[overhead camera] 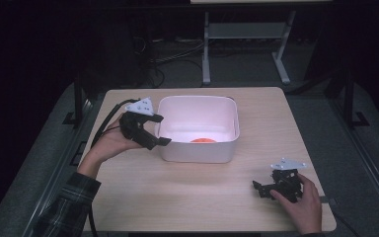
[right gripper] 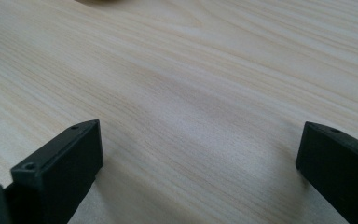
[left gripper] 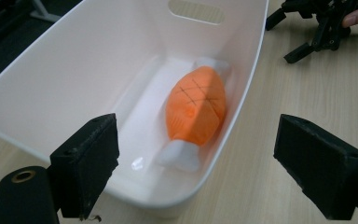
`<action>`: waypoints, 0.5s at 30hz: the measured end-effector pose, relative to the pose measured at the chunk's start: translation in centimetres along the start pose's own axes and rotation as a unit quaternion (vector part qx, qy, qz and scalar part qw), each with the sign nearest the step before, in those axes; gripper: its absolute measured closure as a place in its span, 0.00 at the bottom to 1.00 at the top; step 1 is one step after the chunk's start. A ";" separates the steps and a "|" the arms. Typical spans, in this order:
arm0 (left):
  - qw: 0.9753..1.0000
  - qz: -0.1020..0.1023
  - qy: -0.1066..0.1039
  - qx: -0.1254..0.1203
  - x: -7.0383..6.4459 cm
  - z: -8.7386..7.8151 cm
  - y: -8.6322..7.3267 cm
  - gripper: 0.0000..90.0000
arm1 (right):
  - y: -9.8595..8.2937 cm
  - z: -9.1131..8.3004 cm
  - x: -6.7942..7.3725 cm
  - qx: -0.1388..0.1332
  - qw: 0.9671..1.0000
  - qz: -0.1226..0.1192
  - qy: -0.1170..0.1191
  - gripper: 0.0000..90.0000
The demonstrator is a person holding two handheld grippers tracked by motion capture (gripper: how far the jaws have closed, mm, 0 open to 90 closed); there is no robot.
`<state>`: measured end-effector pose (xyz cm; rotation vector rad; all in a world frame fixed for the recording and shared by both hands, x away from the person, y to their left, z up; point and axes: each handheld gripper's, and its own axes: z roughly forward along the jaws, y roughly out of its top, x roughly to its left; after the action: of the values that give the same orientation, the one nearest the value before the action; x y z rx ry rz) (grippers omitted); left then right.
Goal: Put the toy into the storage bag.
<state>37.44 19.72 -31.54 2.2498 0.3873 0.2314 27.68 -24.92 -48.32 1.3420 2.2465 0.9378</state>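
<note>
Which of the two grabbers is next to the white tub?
The left gripper. Its open jaws hang at the tub's near-left corner, above the orange toy inside. The right gripper sits apart, near the table's right front edge.

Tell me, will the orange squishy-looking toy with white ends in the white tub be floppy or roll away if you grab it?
The orange plush toy with white ends looks stitched and padded, so it would probably squash and bend rather than break. It lies flat in the white plastic tub, so it likely won't roll far. It seems light.
</note>
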 end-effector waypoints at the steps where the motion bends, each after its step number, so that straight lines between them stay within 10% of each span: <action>1: 1.000 -0.005 0.005 -0.005 0.0 -0.2 -0.4 0.15 | 0.0 0.0 0.0 0.000 1.000 0.000 0.000 0.00; 15: 0.997 -0.049 0.054 -0.021 -1.6 -1.8 -5.9 0.15 | 0.0 0.0 0.0 0.000 1.000 0.000 0.000 0.00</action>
<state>34.28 24.00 -34.94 2.1767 0.5441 0.3083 27.69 -24.92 -48.32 1.3414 2.2476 0.9382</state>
